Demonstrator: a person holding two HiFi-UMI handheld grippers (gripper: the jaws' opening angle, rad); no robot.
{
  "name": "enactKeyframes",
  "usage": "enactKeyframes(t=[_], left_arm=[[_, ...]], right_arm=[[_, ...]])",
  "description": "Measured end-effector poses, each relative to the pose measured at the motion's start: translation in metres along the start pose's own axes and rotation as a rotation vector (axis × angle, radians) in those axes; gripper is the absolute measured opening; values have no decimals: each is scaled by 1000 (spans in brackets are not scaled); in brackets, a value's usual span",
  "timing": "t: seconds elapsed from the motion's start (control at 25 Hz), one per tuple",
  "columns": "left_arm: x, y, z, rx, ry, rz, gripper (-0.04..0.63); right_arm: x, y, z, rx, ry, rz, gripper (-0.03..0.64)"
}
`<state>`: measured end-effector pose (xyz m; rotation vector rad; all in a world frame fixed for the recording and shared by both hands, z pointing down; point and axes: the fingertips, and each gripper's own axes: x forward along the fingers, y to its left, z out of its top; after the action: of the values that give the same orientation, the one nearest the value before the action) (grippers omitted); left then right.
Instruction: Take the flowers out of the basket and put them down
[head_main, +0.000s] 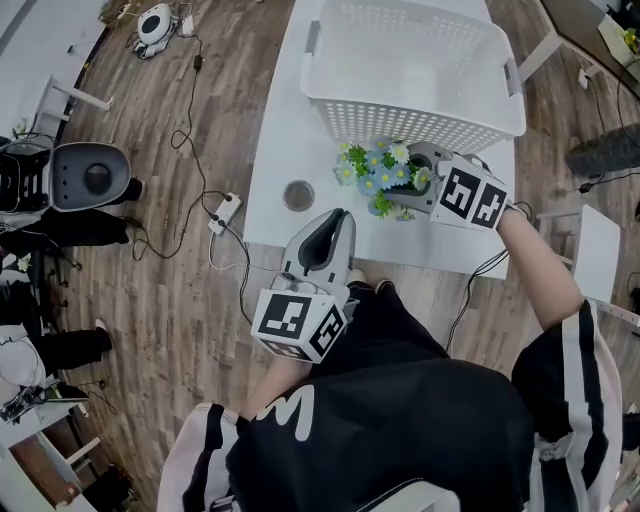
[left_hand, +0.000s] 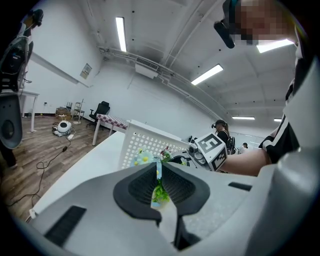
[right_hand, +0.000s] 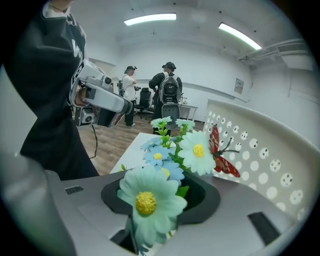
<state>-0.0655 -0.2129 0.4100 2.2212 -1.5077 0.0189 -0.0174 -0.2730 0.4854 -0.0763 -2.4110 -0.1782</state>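
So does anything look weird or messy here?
Nothing really. The flowers are out on the table beside the basket, between the open jaws of the right gripper. Nothing looks spilled or broken.

Blue-and-white daisy bunch (head_main: 385, 178) – out of the white perforated basket (head_main: 420, 128) – lies on the table (head_main: 275, 170) just before it.
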Motion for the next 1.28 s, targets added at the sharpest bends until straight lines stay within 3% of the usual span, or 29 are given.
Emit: enactKeyframes(t=[0.52, 0.72, 0.92, 1.28], left_arm=[[1, -12, 3, 3, -5, -30, 34], [1, -16, 3, 11, -8, -38, 34], [0, -26, 8, 16, -16, -55, 34], [7, -32, 17, 41, -39, -75, 34]], right_arm=[[-16, -4, 8, 121, -102, -149, 251], [-27, -8, 14, 140, -141, -210, 252], [-55, -16, 35, 195, -254, -294, 252], [-92, -10, 67, 146, -354, -429, 250]])
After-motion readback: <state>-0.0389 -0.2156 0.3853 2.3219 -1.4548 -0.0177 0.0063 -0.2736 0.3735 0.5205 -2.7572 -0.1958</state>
